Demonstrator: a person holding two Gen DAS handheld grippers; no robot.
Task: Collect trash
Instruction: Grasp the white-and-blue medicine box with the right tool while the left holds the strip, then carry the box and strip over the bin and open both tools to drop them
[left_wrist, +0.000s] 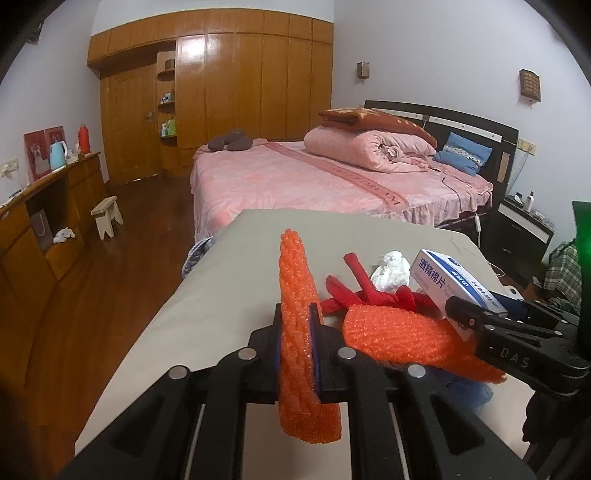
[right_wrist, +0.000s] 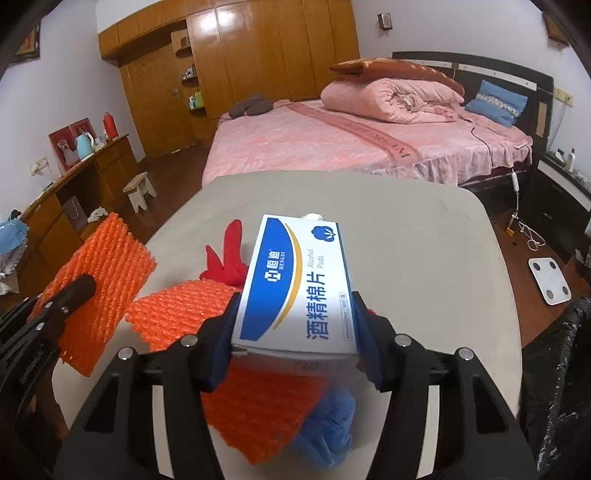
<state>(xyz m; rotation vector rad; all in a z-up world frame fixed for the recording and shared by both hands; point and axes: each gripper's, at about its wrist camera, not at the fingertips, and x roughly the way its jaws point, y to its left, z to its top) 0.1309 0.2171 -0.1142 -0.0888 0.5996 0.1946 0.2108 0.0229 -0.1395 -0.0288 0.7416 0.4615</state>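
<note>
Orange foam netting (left_wrist: 299, 332) is being pinched by the left gripper (left_wrist: 298, 332) above the table's (right_wrist: 424, 236) near edge; the right gripper (right_wrist: 293, 332) is clamping the alcohol-pad box (right_wrist: 295, 284). Both should be carried level, grips kept firm.

A: What light do you have?
B: Even, dim indoor light; glare streaks on the wardrobe (left_wrist: 236, 74) doors.

A: And picture quality?
B: Your fisheye bends the edges, corners go black, and the box (right_wrist: 295, 291) face looks slightly overexposed.
</note>
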